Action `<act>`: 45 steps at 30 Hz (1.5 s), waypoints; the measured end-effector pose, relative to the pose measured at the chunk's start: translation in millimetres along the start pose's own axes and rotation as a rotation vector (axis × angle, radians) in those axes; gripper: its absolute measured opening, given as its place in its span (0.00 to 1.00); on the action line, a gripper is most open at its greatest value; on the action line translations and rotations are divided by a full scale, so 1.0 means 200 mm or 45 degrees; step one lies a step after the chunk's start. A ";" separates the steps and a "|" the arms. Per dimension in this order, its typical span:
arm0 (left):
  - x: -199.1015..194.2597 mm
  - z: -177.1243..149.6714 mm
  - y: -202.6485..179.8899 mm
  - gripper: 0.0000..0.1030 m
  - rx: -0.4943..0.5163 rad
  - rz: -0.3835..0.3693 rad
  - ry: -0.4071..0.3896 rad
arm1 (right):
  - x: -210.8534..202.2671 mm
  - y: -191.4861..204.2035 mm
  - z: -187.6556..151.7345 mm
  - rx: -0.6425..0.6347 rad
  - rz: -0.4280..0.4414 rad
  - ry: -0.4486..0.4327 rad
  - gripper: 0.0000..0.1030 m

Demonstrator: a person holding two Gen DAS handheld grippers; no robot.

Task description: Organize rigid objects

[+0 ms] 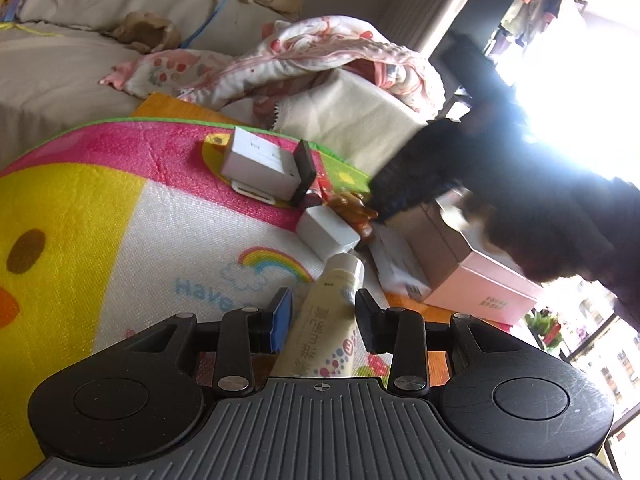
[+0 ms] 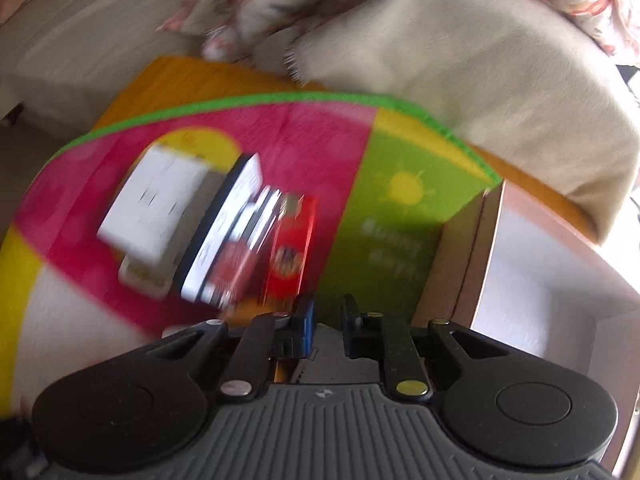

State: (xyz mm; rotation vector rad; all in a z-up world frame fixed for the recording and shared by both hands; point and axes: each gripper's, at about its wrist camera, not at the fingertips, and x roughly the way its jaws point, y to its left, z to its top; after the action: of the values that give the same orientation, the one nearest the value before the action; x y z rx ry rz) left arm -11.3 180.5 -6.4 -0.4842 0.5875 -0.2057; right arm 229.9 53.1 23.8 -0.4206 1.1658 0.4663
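Observation:
In the left wrist view my left gripper (image 1: 323,308) is open, with a cream tube (image 1: 326,312) lying between its fingers, not pinched. Beyond it on the colourful mat (image 1: 120,216) lie a small white box (image 1: 329,233), a brown figurine (image 1: 354,208), a larger white box (image 1: 260,164) and a black flat item (image 1: 306,168). A pink open box (image 1: 480,284) stands at the right. In the blurred right wrist view my right gripper (image 2: 327,312) has a narrow gap with nothing clearly between the fingers. A red packet (image 2: 290,248), a black-edged white item (image 2: 228,236) and the white box (image 2: 160,208) lie ahead on the left.
A dark-sleeved arm (image 1: 500,184) reaches over the pink box. An open cardboard box with a white inside (image 2: 540,280) sits right of my right gripper. Beige cushions (image 2: 460,80) and a floral blanket (image 1: 300,52) lie behind the mat.

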 end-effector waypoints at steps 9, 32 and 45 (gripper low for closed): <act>0.00 0.00 0.00 0.38 -0.010 -0.004 0.001 | -0.28 0.06 -0.15 -0.098 0.132 -0.306 0.57; 0.01 -0.01 -0.03 0.38 0.042 0.012 -0.001 | -0.59 -0.07 -0.72 -0.105 0.162 -0.361 0.25; 0.00 0.40 -0.12 0.38 0.175 0.093 -0.166 | -0.59 -0.17 -0.75 0.012 0.167 -0.582 0.46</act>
State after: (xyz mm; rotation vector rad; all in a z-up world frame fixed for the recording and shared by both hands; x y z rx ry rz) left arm 32.7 190.5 63.4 -0.3395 0.4593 -0.1428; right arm 95.0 -72.2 86.7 -0.2121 0.7535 0.6332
